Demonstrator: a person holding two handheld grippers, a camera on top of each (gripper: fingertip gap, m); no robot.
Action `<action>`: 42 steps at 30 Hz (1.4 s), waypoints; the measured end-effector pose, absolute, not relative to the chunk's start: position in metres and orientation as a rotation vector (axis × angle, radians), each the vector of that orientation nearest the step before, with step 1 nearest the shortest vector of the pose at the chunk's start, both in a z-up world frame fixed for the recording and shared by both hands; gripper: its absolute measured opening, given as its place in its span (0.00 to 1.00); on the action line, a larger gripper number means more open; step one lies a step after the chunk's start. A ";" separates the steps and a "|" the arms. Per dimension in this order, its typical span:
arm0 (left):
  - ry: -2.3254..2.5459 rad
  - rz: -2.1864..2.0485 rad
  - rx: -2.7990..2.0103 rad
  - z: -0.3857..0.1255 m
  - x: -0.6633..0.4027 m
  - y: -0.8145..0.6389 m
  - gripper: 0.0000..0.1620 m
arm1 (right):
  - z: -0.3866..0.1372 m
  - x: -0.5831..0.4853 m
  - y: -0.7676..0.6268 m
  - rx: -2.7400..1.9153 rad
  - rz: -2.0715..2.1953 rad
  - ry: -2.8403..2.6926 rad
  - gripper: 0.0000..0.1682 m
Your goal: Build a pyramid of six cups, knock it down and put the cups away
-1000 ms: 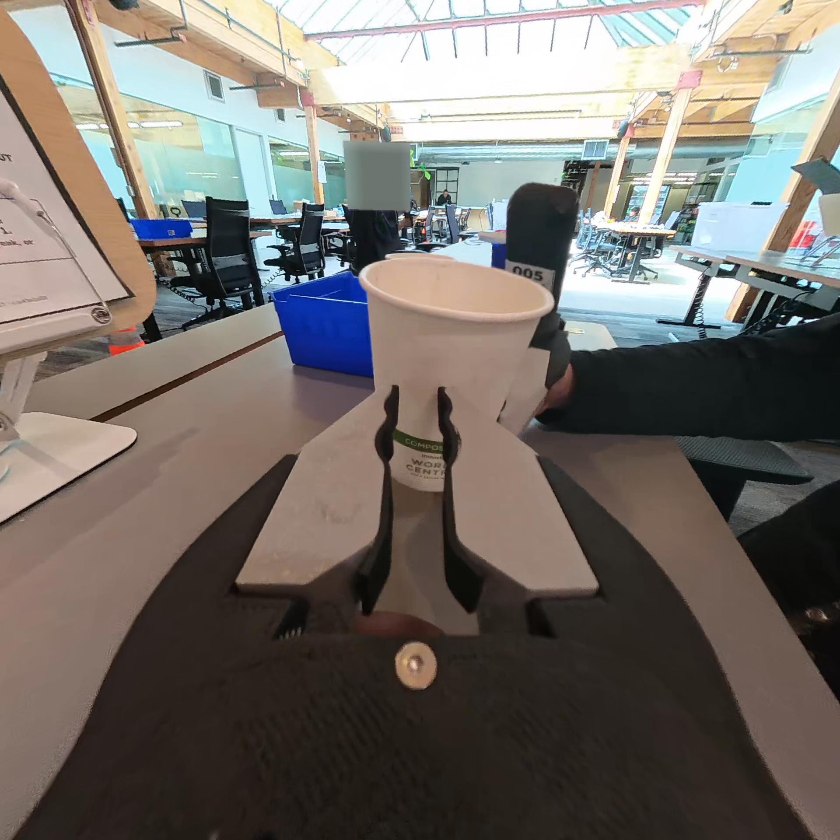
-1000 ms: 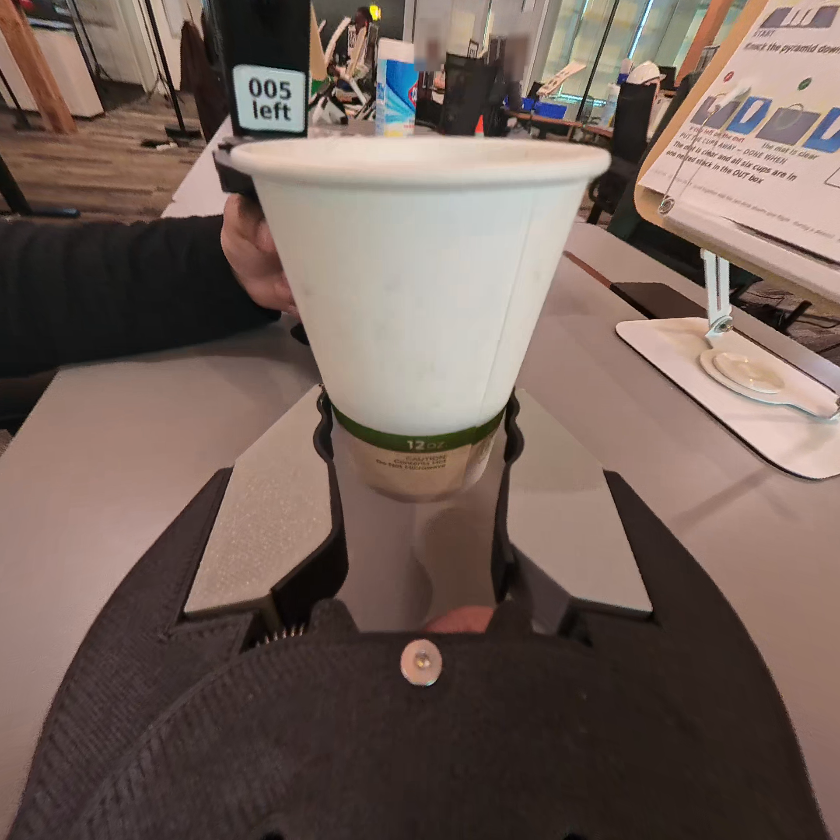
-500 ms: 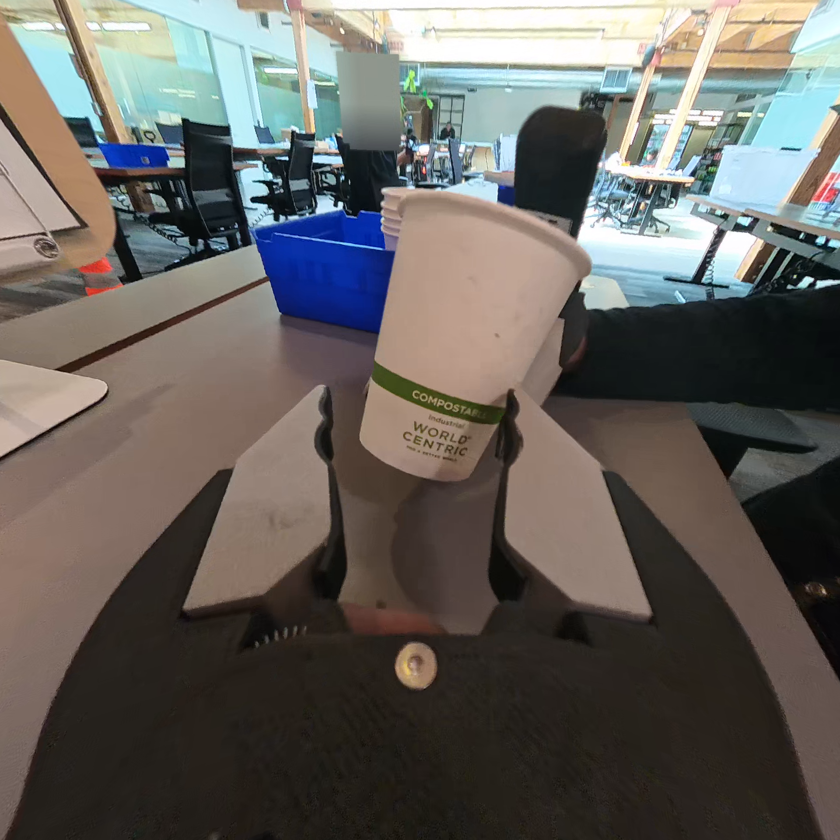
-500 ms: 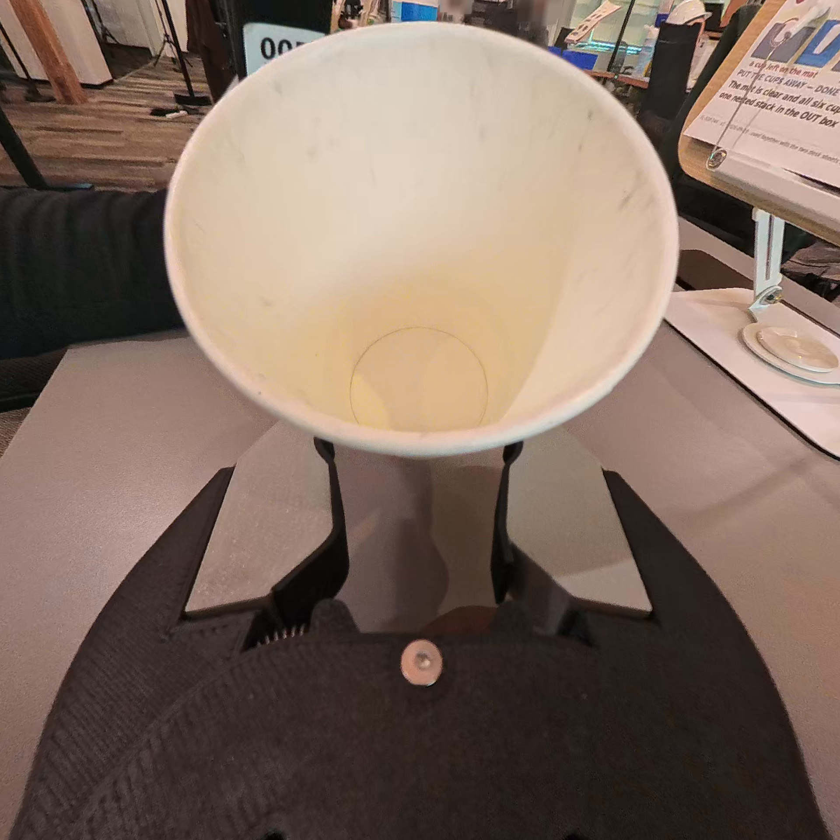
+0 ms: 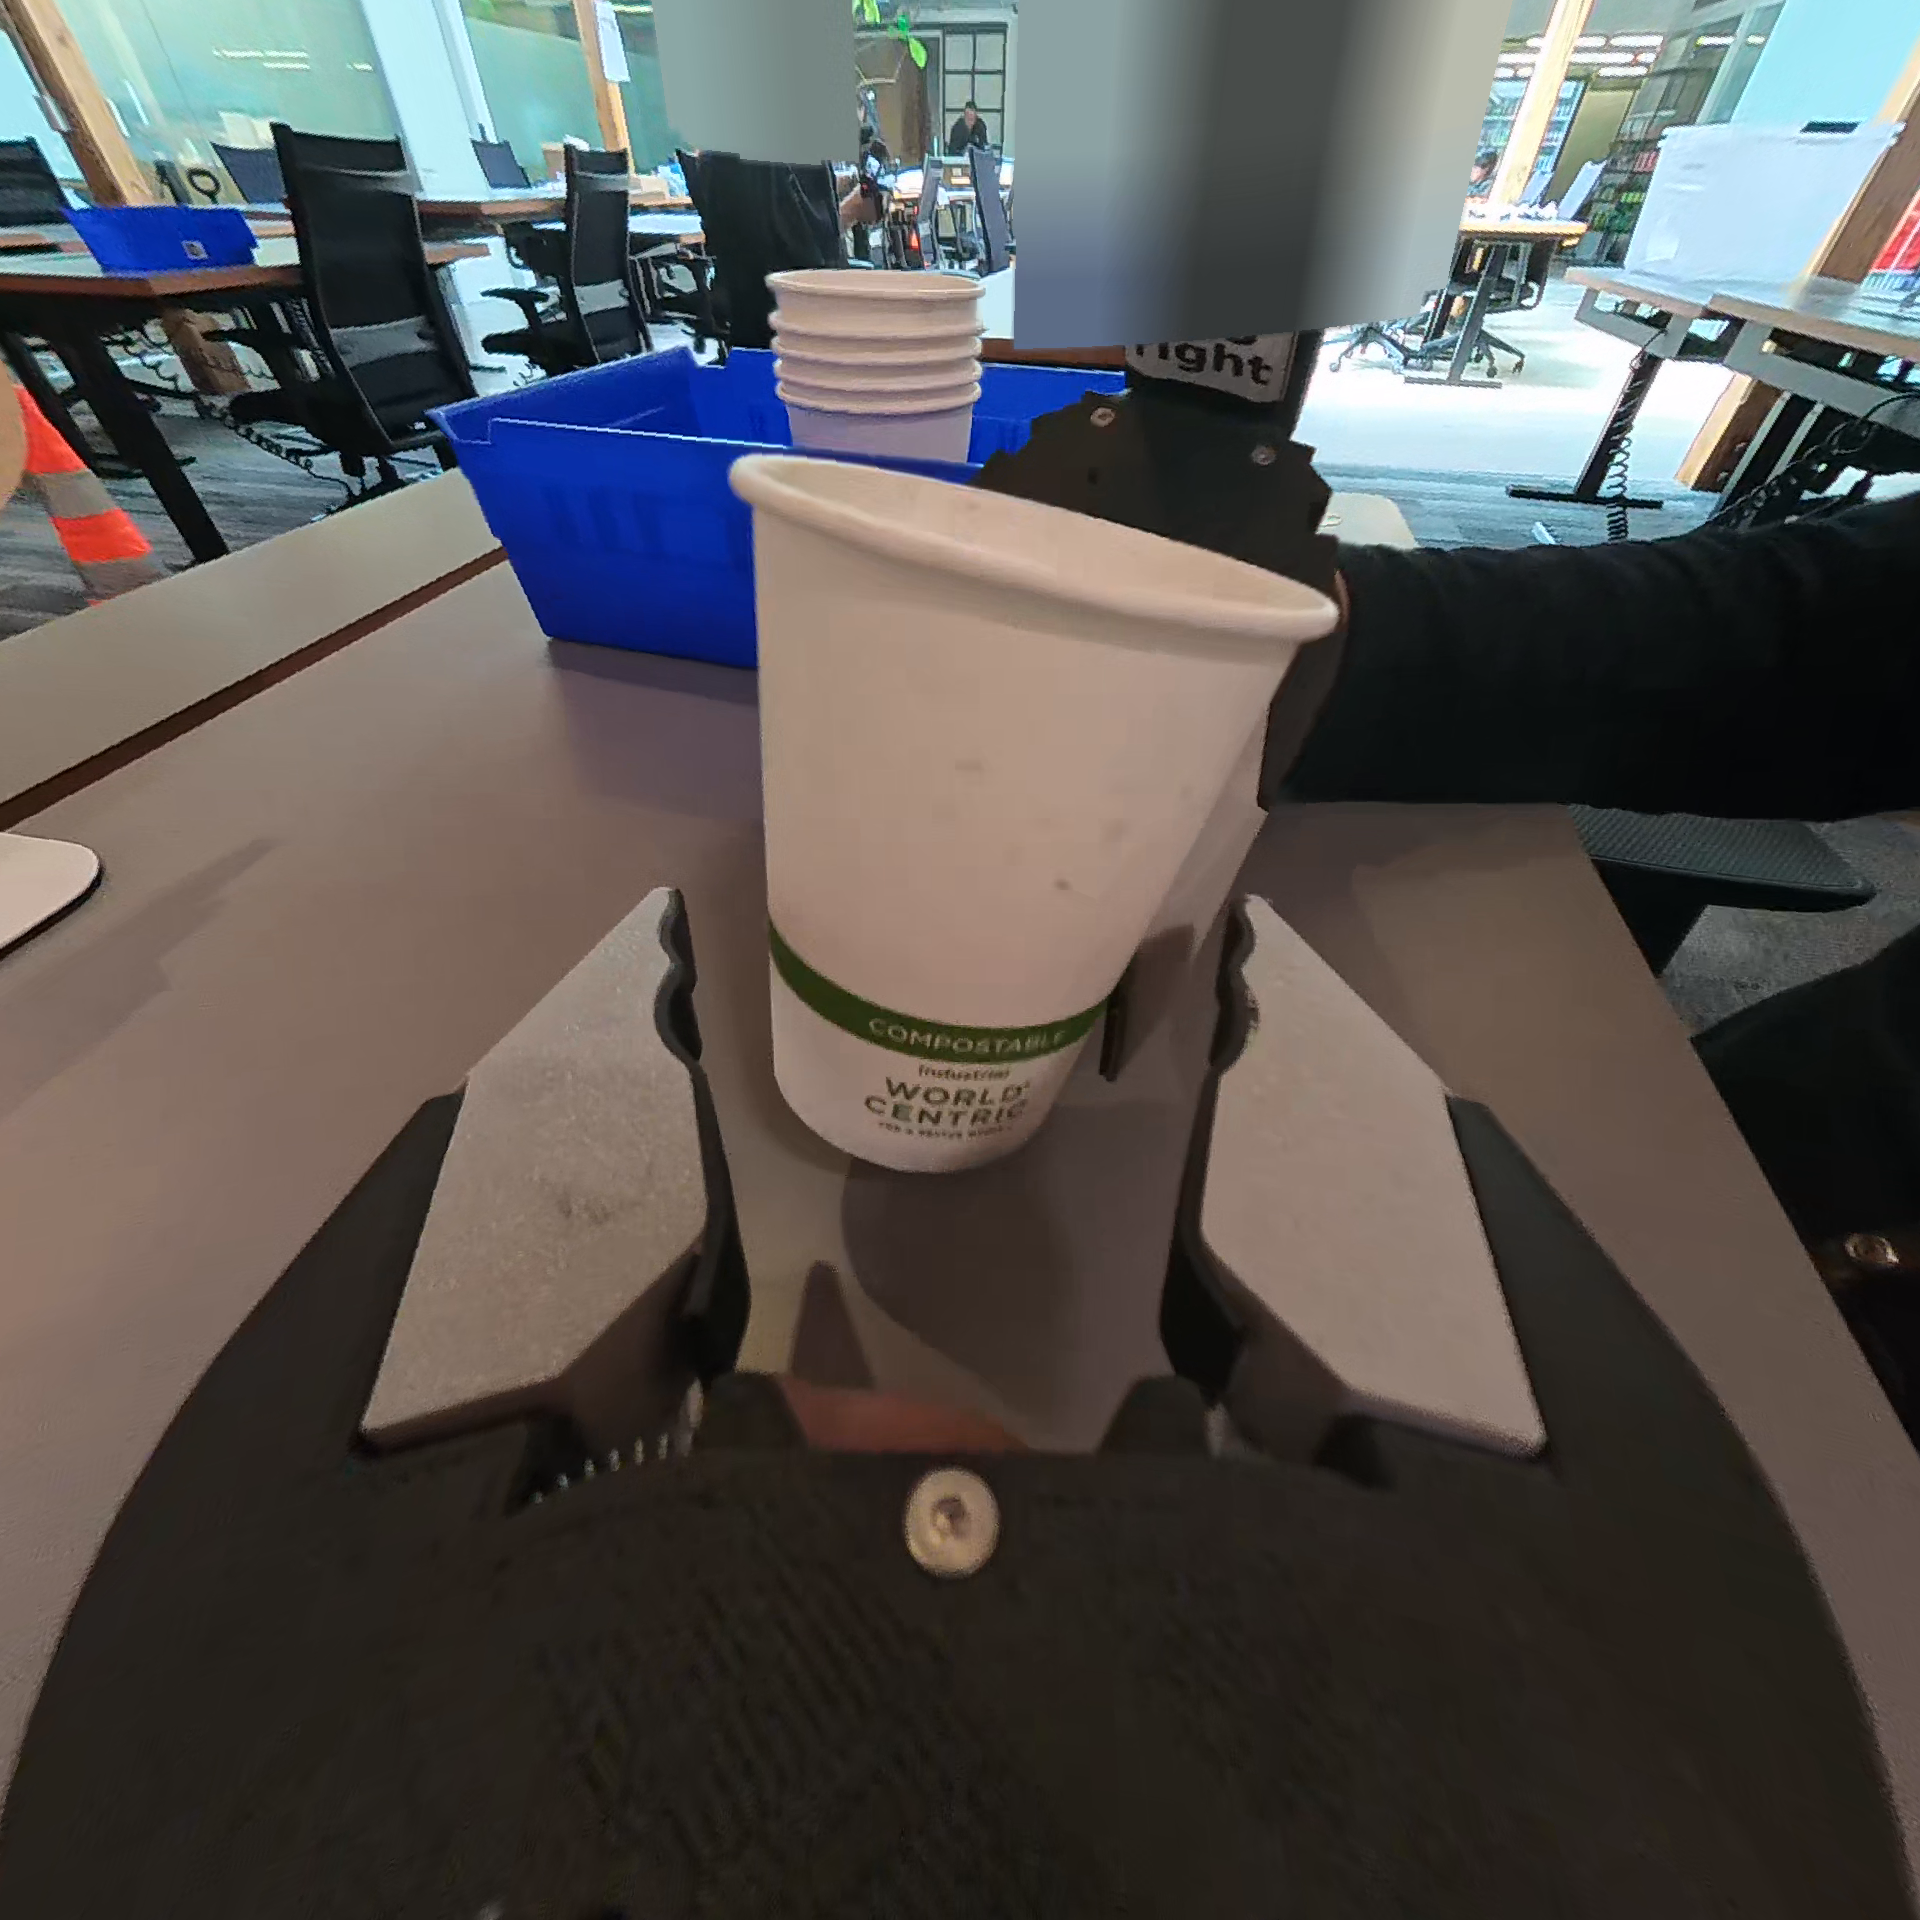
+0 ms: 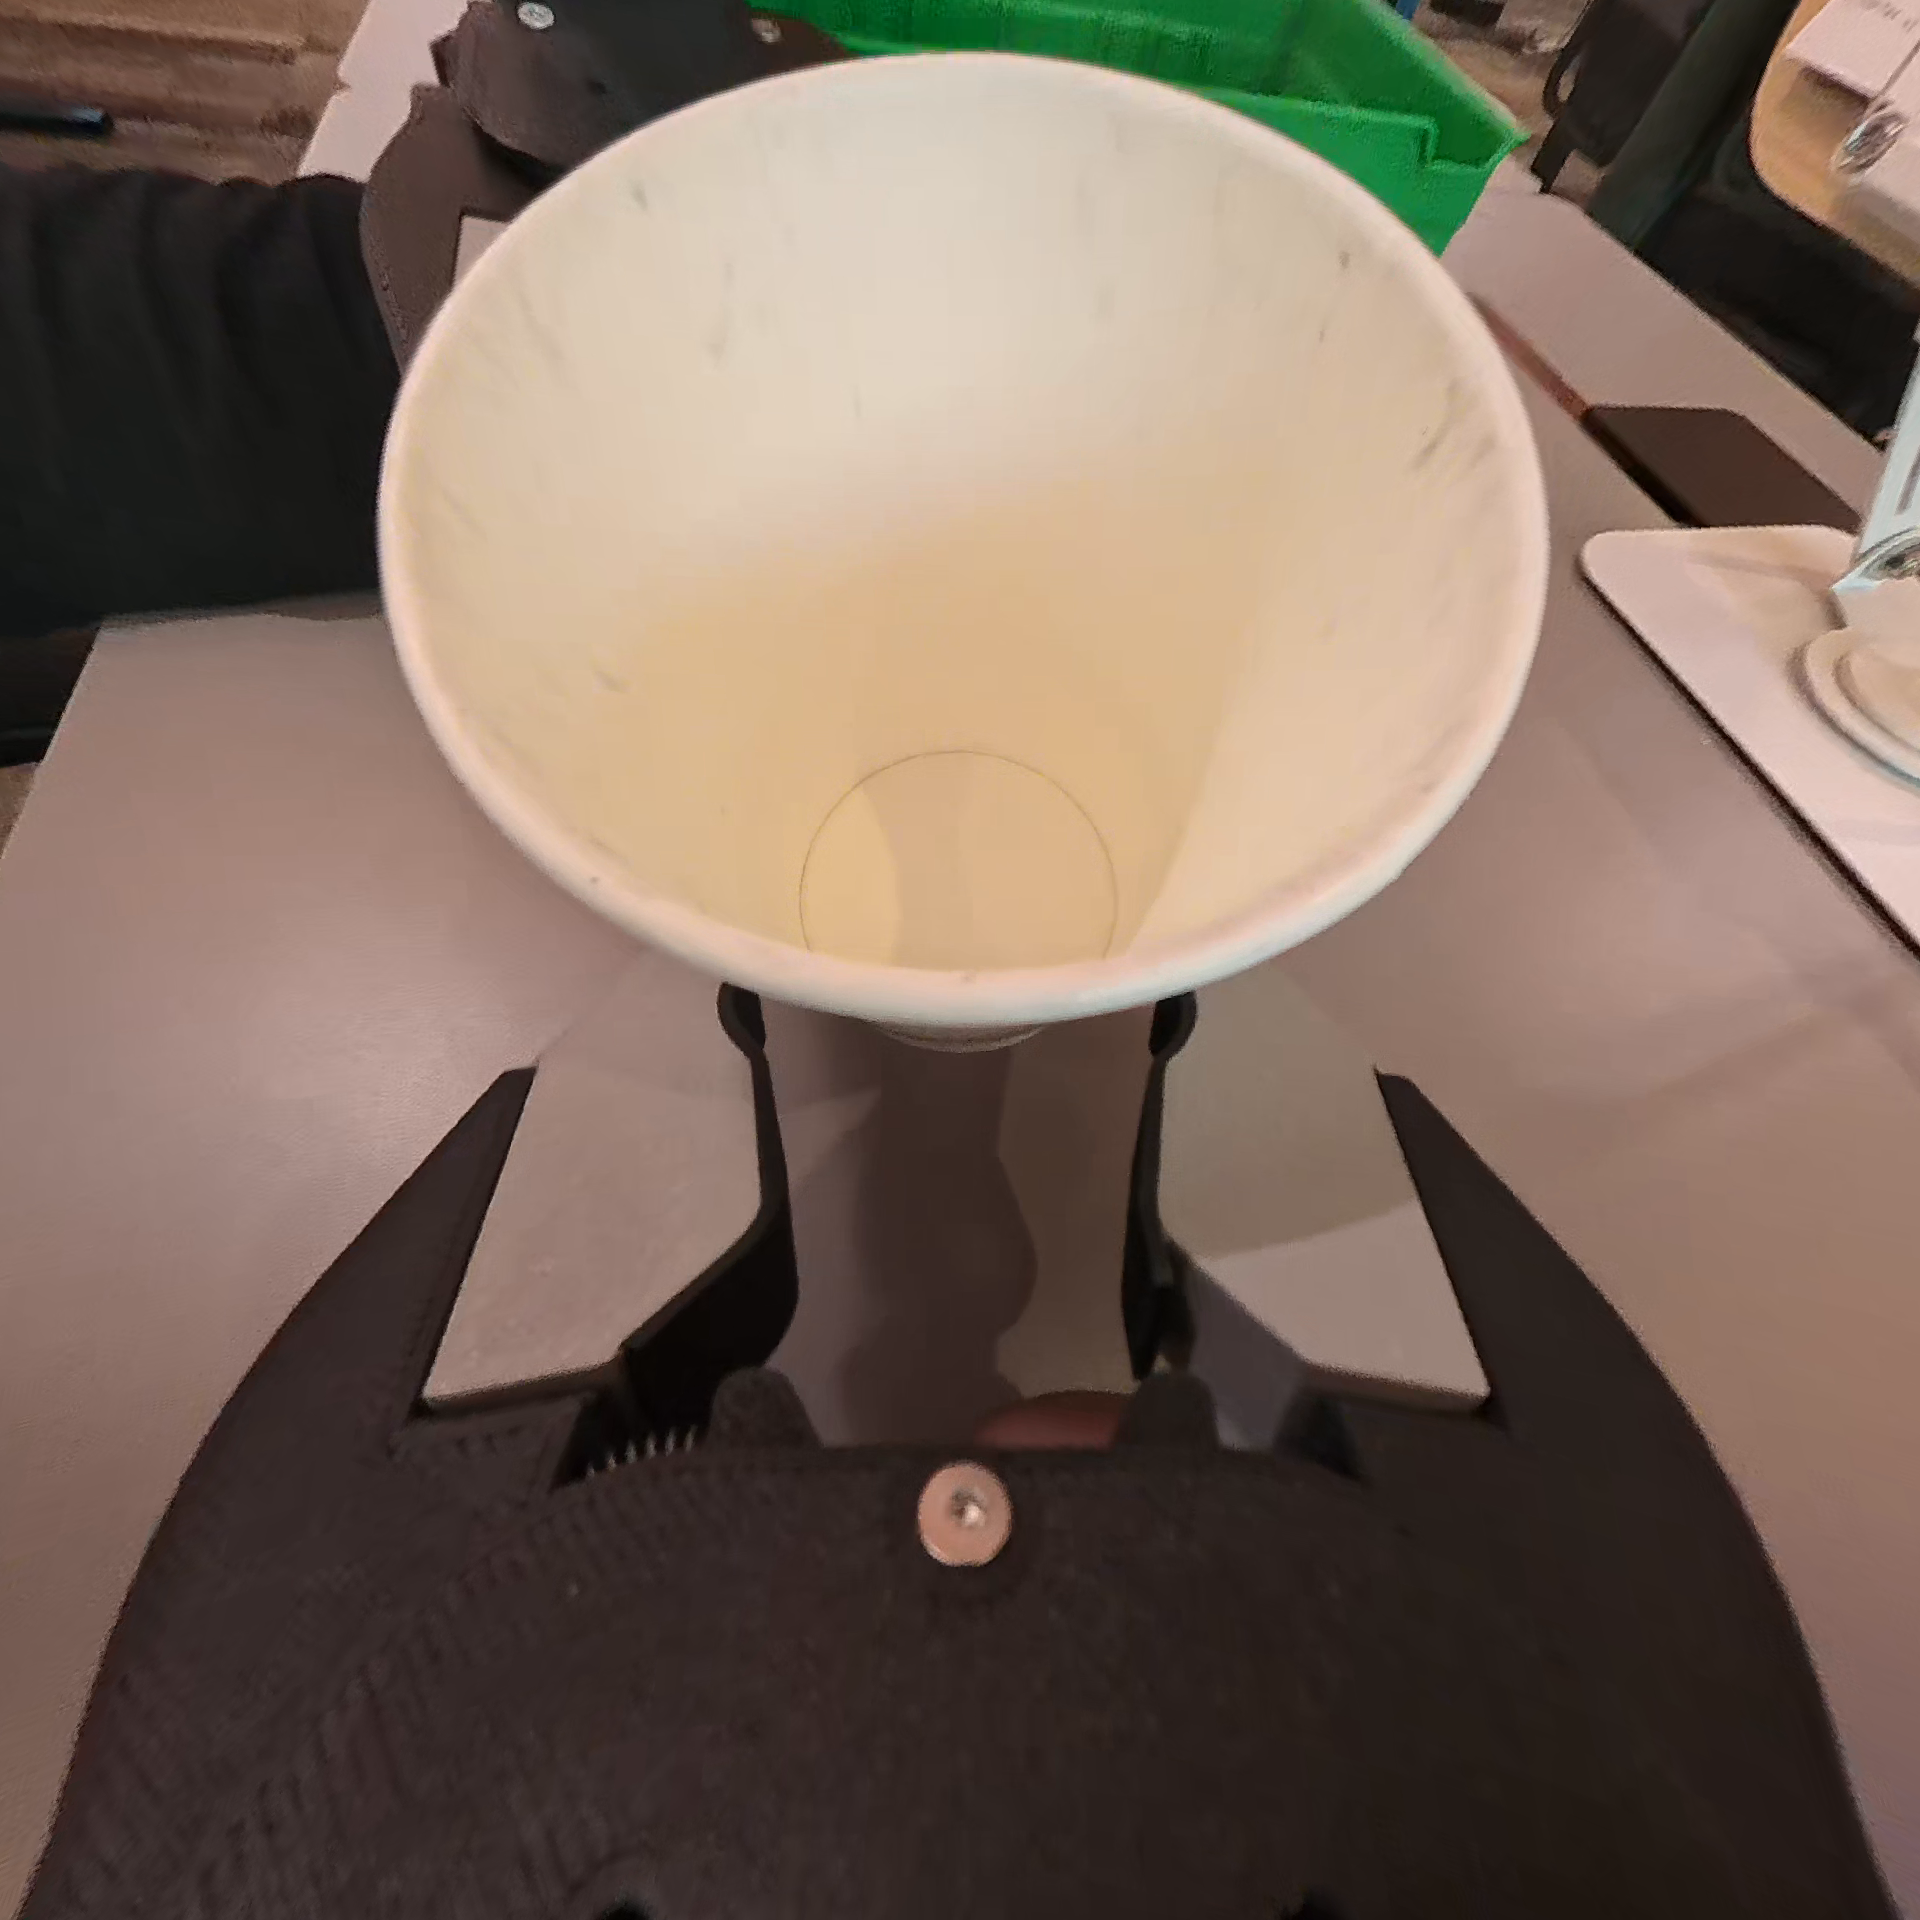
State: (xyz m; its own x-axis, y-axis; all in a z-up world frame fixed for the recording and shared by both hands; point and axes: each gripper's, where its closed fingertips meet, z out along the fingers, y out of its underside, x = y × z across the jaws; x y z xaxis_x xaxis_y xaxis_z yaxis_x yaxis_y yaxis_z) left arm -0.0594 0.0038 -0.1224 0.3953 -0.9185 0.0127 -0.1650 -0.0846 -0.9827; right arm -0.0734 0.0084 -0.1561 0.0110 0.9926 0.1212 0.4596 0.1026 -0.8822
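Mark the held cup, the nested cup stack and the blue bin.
held cup (image 5: 966, 790), left wrist view, on its white side wall.
nested cup stack (image 5: 878, 353), left wrist view, on the stacked rims.
blue bin (image 5: 613, 530), left wrist view, on its front wall.

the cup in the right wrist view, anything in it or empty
Empty. The right wrist view looks straight into the cup, held by the right gripper, and shows its bare round bottom and only faint scuffs on the inner wall.

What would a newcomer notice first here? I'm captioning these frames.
A white paper cup fills the centre, tilted, gripped near its base by the right gripper, while the left gripper stands open around it. Behind, a stack of cups stands in a blue bin.
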 end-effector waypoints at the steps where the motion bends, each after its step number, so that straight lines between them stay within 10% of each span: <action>1: 1.013 -0.843 -1.540 -0.123 -0.057 0.003 0.62 | -0.158 -0.074 0.007 -1.480 0.822 -1.585 0.43; 42: 0.983 -0.037 -1.570 -0.143 -0.093 0.065 0.55 | -0.105 -0.075 -0.001 -1.223 0.773 -1.395 0.23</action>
State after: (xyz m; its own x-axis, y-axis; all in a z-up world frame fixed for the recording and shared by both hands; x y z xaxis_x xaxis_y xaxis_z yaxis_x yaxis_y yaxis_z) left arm -0.0931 0.0645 -0.1426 0.6396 -0.5939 -0.4880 -0.5557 0.0814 -0.8274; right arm -0.0752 -0.0009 -0.1047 0.1023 0.9500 0.2950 0.2536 0.2618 -0.9312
